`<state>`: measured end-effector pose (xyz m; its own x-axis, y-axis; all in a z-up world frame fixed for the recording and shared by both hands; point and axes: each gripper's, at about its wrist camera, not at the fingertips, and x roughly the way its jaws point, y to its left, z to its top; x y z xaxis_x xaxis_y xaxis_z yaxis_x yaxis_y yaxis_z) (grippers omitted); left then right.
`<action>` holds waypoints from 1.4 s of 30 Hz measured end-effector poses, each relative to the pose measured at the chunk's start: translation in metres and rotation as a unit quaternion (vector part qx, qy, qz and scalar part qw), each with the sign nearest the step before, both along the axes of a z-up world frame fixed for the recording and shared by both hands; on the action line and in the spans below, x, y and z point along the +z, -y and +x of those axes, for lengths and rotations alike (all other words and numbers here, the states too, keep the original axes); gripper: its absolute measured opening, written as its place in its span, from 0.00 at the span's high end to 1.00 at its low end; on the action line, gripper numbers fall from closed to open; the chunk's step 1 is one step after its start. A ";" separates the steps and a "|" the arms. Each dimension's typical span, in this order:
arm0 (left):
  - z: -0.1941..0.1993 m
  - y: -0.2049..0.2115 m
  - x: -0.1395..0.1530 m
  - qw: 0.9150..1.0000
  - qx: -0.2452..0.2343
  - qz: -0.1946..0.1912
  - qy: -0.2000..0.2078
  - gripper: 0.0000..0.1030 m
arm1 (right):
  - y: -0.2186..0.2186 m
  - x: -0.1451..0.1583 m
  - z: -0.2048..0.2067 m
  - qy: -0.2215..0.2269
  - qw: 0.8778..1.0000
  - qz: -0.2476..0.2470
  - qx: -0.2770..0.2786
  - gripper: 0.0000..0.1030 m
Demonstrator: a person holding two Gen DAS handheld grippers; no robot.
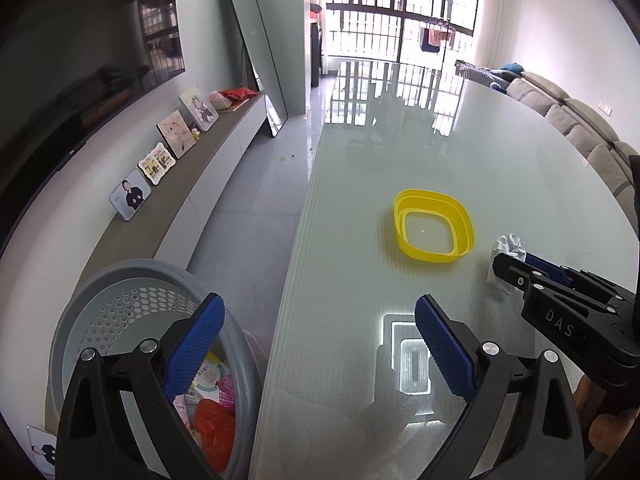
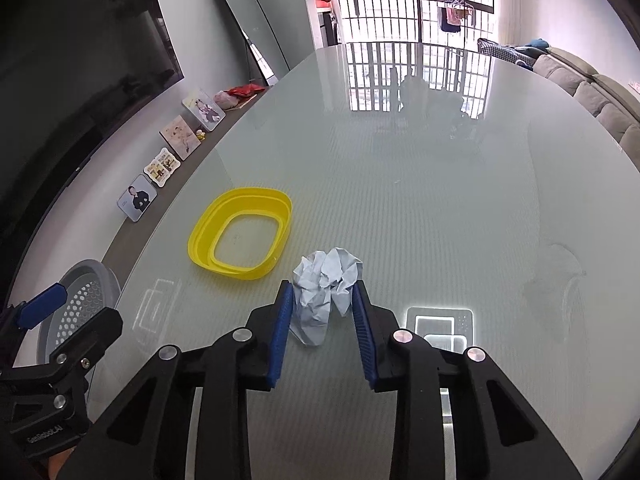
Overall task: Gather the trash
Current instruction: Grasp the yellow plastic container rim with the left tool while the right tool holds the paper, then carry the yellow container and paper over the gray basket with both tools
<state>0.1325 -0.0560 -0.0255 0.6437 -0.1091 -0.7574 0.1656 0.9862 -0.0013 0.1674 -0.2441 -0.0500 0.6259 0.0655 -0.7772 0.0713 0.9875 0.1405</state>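
Observation:
A crumpled pale-blue paper ball lies on the glass table. My right gripper straddles it and both blue pads touch its sides, so it is shut on the paper. In the left wrist view the same paper ball shows just beyond the right gripper. A yellow plastic ring lies flat on the table, left of the paper. My left gripper stands wide open and holds nothing, over the table's left edge beside a grey perforated bin that holds colourful wrappers.
The grey bin stands on the floor left of the table. A low cabinet with photo frames runs along the left wall under a dark TV. A mirror leans on the wall; a sofa lines the right.

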 end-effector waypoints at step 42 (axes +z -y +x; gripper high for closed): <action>0.008 0.046 0.015 0.999 -0.044 0.003 0.008 0.36 | 0.064 0.035 -0.034 0.048 0.995 0.058 -0.058 0.72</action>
<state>0.1405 -0.1017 -0.0108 0.6444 -0.1613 -0.7475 0.2514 0.9678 0.0079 0.1338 -0.3076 -0.0148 0.7058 0.0732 -0.7046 0.1652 0.9502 0.2641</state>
